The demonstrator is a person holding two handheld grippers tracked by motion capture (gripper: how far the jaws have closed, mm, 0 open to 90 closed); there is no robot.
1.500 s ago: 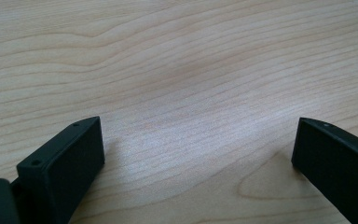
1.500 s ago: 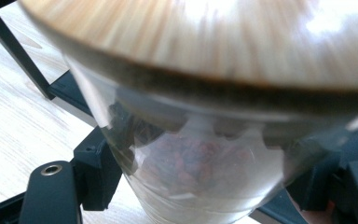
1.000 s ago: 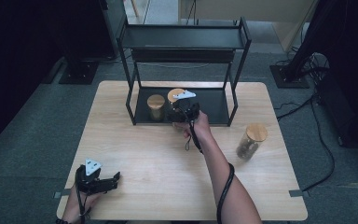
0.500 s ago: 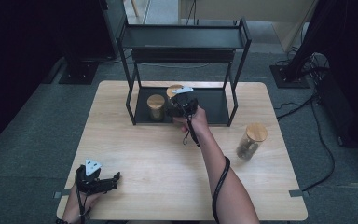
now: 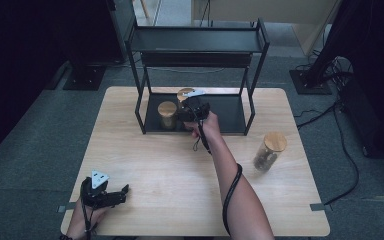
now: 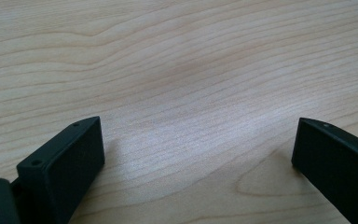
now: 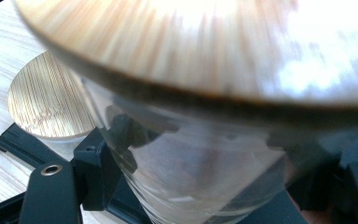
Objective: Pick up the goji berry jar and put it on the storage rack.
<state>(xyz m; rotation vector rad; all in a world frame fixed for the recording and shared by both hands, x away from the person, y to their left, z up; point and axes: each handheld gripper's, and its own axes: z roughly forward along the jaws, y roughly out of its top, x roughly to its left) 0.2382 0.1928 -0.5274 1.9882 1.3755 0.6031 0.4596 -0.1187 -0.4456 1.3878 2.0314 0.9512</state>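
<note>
Pale matt wooden table [image 5: 170, 165]; seemingly glass jar [image 7: 205, 172]

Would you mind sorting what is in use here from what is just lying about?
In use:
right gripper, clamped on a glass jar
black rack
second jar on its lower shelf

Idle:
third jar, apart on the table
left gripper, open over bare wood

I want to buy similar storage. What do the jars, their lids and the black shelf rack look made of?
Jar in the right gripper: clear, glossy wall with reflections, probably glass, possibly clear plastic. Lid of the neighbouring jar: pale, matte, fine straight grain, likely bamboo or wood. Shelf rack: thin black matte bars and flat shelves, probably painted metal.
</note>
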